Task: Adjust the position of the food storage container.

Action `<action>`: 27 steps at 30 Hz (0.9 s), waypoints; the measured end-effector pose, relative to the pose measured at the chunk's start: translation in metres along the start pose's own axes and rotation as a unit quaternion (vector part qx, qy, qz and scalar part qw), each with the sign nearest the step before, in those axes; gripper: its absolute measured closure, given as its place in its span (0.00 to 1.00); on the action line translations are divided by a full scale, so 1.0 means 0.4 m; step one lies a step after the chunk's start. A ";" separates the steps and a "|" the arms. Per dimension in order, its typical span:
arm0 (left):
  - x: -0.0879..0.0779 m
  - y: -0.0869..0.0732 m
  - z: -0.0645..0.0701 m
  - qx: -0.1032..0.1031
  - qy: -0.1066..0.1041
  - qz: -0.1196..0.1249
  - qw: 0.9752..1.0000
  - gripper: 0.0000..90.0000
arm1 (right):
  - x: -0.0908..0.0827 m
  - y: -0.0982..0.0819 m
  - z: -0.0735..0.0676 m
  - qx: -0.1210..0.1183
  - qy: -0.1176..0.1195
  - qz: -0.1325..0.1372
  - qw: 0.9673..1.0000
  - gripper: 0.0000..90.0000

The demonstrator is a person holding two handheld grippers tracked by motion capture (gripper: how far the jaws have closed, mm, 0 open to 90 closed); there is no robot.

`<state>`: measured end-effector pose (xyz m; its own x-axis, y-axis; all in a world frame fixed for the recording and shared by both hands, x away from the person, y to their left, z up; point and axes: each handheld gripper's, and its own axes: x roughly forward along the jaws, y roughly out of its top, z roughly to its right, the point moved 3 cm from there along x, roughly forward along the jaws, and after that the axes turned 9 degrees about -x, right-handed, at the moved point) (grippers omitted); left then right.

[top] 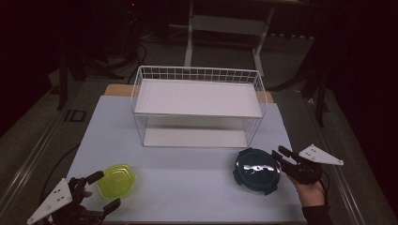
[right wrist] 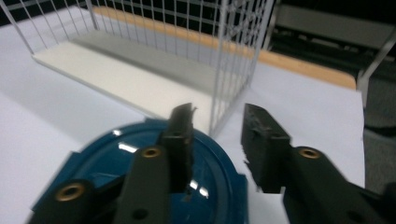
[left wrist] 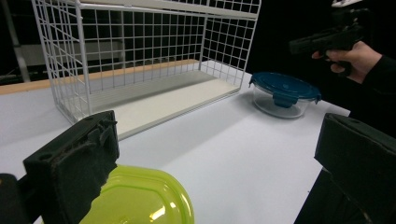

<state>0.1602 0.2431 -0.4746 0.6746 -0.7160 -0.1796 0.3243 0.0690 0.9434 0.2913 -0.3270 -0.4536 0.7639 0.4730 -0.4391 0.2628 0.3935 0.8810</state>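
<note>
The blue-lidded container (top: 257, 169) sits upright, lid up, at the near right of the bench (top: 187, 173), just in front of the wire shelf rack (top: 197, 105); it is round, with no clear long axis. The right claw (top: 278, 156) has its jaws part open over the container's right rim, gripping nothing. The left claw (top: 104, 190) gapes wide around the green container (top: 116, 180) at near left without touching it.
</note>
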 end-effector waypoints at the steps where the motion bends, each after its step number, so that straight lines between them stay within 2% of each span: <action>1: 0.000 0.000 0.000 0.000 0.001 -0.001 1.000 0.00 | 0.000 0.000 0.000 0.000 0.000 0.000 1.000 0.74; 2: 0.001 -0.001 -0.001 0.000 0.000 -0.001 1.000 0.00 | 0.009 -0.012 0.014 0.005 0.000 -0.009 1.000 0.79; 7: 0.001 -0.001 0.001 0.000 -0.001 -0.001 1.000 0.00 | 0.023 -0.036 0.036 0.011 -0.006 -0.026 1.000 0.88; 11: 0.002 -0.002 0.001 0.001 -0.002 -0.004 1.000 0.00 | 0.041 -0.071 0.058 0.020 -0.012 -0.050 0.998 0.99; 20: 0.001 -0.003 0.000 0.001 -0.001 -0.003 1.000 0.00 | 0.070 -0.130 0.073 0.034 -0.010 -0.084 0.996 1.00; 27: 0.001 -0.003 0.000 0.001 -0.001 -0.004 1.000 0.00 | 0.076 -0.148 0.069 0.039 0.002 -0.091 0.995 1.00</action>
<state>0.1603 0.2427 -0.4758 0.6709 -0.7177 -0.1864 0.3278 0.0615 0.9427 0.3151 -0.3578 -0.5142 0.6977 0.4021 -0.5928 0.4413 0.4106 0.7979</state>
